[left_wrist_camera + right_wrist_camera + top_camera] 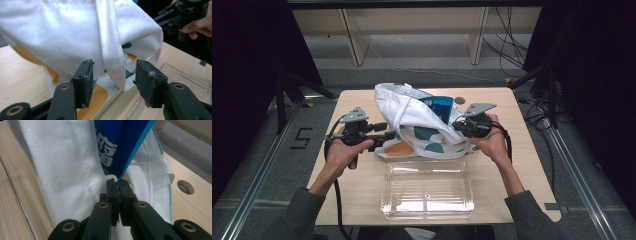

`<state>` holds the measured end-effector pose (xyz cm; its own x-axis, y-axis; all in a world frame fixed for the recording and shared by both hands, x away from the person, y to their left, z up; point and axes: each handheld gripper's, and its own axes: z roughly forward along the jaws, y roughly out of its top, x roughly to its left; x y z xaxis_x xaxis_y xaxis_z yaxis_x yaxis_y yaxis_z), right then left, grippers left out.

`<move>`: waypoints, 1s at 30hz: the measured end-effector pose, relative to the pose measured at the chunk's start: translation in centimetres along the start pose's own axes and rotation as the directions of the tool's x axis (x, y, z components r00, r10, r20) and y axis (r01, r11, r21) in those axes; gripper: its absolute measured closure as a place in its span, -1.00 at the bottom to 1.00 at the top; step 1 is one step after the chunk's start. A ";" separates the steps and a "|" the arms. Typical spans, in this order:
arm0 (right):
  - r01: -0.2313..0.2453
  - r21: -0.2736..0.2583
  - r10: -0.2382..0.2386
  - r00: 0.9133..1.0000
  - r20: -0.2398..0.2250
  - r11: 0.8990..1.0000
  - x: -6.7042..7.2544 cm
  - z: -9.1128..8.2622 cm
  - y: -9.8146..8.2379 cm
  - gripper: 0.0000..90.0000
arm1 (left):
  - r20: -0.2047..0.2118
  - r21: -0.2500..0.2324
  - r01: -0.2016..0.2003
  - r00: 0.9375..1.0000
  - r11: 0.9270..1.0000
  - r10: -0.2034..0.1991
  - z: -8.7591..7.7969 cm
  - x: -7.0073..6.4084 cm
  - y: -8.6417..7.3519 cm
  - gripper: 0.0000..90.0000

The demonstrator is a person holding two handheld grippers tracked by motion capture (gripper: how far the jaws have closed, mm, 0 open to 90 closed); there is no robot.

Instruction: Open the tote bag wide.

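White cloth bag (412, 117) with orange and green patches sits mid-desk between my two tongs, a blue package (443, 105) poking from its mouth. My right tongs (117, 182) are pinched together on the bag's cloth just under the blue package (117, 142). My left tongs (113, 80) stand apart, a hanging fold of the bag (110, 45) between their pads. Just in front of the bag, nearer me, lies a clear plastic tray (428, 210) on the wooden desk (522, 165).
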<state>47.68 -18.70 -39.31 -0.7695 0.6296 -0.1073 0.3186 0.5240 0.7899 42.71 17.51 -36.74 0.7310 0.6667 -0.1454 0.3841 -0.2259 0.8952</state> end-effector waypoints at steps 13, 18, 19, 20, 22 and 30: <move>0.020 -0.025 -0.020 1.000 0.009 0.999 -0.1 -0.2 0.1 0.98 | -0.017 0.020 -0.108 0.994 0.994 0.109 2.1 0.0 1.9 0.82; 0.047 -0.038 -0.046 0.999 0.012 0.998 0.5 0.4 0.3 0.98 | -0.014 0.041 -0.073 0.997 0.997 0.073 1.7 1.1 -1.6 0.85; 0.050 -0.032 -0.049 0.999 0.010 0.998 0.7 0.6 0.3 0.98 | -0.014 0.041 -0.073 0.997 0.997 0.073 1.7 1.1 -1.6 0.86; 0.052 -0.024 -0.051 0.999 0.006 0.998 0.8 0.7 0.3 0.98 | -0.008 0.043 -0.055 0.998 0.998 0.056 2.1 1.4 -2.7 0.86; 0.068 -0.014 -0.068 0.998 0.008 0.998 0.9 1.1 0.2 0.98 | -0.010 0.062 -0.061 0.998 0.996 0.061 2.5 1.6 -3.3 0.86; 0.031 0.042 -0.029 0.998 -0.051 0.999 0.1 3.2 -1.4 0.98 | 0.002 0.186 -0.009 1.000 0.983 0.009 5.9 3.9 -8.3 0.87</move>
<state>48.96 -17.58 -42.33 -0.8055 0.5841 -0.0996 0.3173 0.5672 0.7600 45.69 17.80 -47.25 0.7354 0.6634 -0.1382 0.4755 -0.3599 0.8027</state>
